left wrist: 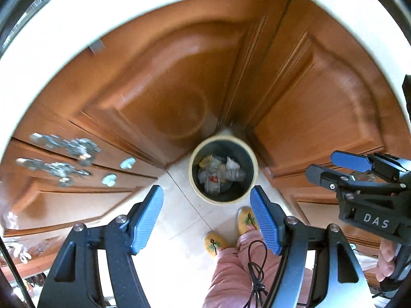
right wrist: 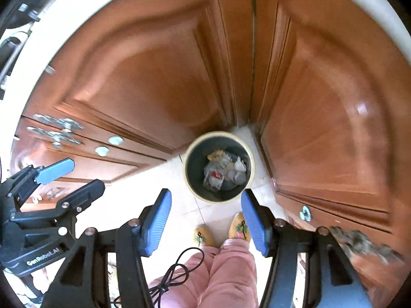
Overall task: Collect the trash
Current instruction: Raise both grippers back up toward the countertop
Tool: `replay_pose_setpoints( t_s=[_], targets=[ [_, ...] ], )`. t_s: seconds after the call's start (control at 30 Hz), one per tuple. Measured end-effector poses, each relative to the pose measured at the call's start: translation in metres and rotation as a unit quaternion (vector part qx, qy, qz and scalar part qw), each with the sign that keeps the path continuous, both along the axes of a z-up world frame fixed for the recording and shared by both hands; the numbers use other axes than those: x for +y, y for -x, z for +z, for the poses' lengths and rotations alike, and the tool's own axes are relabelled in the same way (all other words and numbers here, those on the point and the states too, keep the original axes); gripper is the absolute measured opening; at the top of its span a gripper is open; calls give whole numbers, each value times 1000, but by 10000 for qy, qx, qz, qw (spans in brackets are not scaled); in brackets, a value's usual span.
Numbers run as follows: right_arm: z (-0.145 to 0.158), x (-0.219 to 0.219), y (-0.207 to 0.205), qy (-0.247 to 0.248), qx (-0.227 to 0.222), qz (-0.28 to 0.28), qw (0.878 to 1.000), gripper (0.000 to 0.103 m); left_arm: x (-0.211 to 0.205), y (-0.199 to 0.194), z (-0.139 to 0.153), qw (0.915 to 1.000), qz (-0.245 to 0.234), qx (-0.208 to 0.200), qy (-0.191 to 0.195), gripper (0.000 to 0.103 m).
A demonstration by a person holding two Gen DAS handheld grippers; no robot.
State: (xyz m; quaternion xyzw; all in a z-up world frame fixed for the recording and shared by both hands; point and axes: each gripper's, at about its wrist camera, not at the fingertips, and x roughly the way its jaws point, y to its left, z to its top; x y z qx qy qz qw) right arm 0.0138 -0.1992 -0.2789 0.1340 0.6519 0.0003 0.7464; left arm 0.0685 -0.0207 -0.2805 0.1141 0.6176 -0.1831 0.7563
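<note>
A round cream-rimmed trash bin (left wrist: pixel 223 199) stands on the tiled floor in the corner between wooden cabinets; it also shows in the right wrist view (right wrist: pixel 219 198). Crumpled plastic and paper trash (left wrist: pixel 219 173) lies inside it (right wrist: pixel 226 170). My left gripper (left wrist: pixel 206 209) is open and empty, high above the bin. My right gripper (right wrist: pixel 205 214) is open and empty, also high above it. Each gripper shows in the other's view: the right one (left wrist: pixel 334 166) at the right side, the left one (right wrist: pixel 77 173) at the left side.
Wooden cabinet doors (left wrist: pixel 164 95) rise on both sides of the corner under a white countertop edge (left wrist: pixel 77 25). Drawers with pale knobs (left wrist: pixel 127 163) are at the left. The person's pink trousers (right wrist: pixel 226 274) and yellow slippers (left wrist: pixel 215 240) are below. A black cable (left wrist: pixel 257 272) hangs there.
</note>
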Motion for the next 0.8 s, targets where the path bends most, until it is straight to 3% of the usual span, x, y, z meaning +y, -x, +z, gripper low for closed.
replay_pose_setpoints(
  t_s=[0.3, 0.5, 0.8],
  targets=[
    [106, 1, 8, -18, -740, -160, 9971, 57, -5, 5, 105, 9967, -131, -655, 471, 72],
    [167, -7, 4, 131, -1336, -312, 9905, 57, -9, -1, 179, 9873, -322, -1387, 699, 75],
    [240, -28, -21, 262, -2188, -516, 9740, 57, -23, -33, 259, 9725, -553, -2120, 788, 80]
  ],
)
